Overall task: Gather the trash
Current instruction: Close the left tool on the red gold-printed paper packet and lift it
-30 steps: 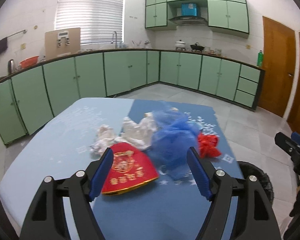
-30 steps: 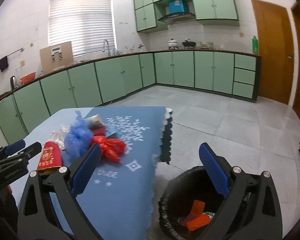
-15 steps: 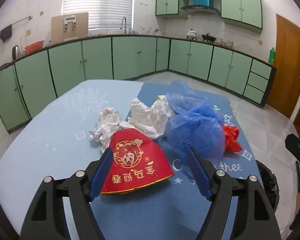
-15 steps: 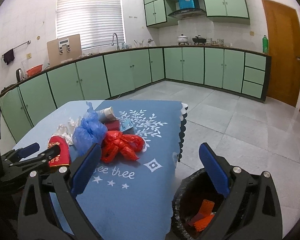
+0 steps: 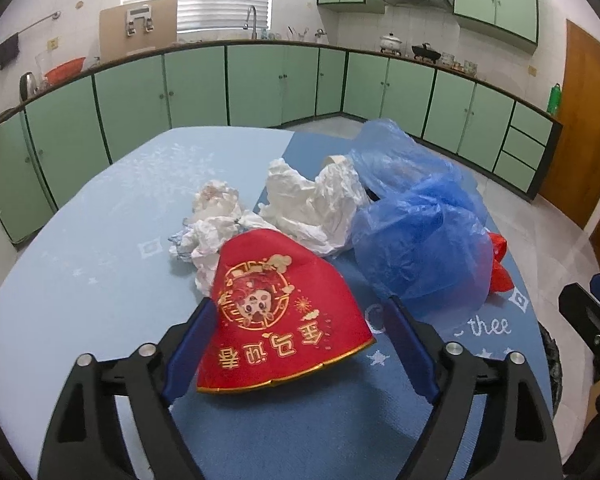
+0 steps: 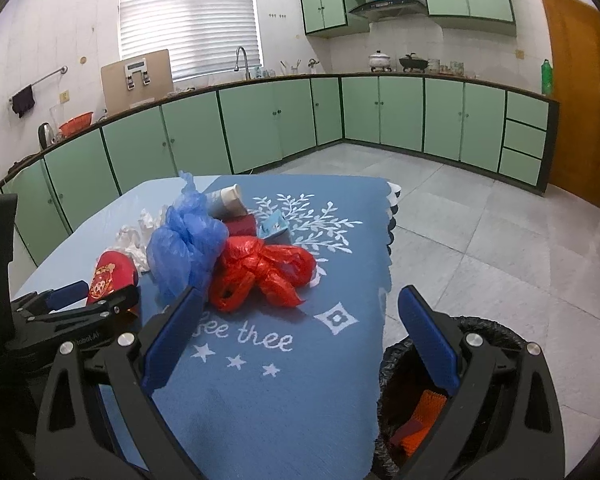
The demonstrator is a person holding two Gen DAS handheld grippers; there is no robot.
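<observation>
A pile of trash lies on the blue table. A red paper fan-shaped piece with gold print (image 5: 278, 316) lies between the open jaws of my left gripper (image 5: 300, 308), not gripped; it also shows in the right wrist view (image 6: 110, 276). Behind it are crumpled white paper (image 5: 308, 204), a blue plastic bag (image 5: 416, 232) and a red plastic bag (image 6: 264, 272). My right gripper (image 6: 300, 312) is open and empty above the table's front right part. The left gripper (image 6: 96, 300) shows at the left of the right wrist view.
A black-lined trash bin (image 6: 484, 332) with orange scraps (image 6: 424, 420) stands on the floor by the table's right edge. A paper cup (image 6: 228, 200) and a small carton (image 6: 274, 226) lie behind the bags. Green cabinets (image 6: 380, 116) line the far walls.
My left gripper has moved forward and lower, so the red paper piece now lies between its jaws. My right gripper has swung left over the table, nearer the red bag.
</observation>
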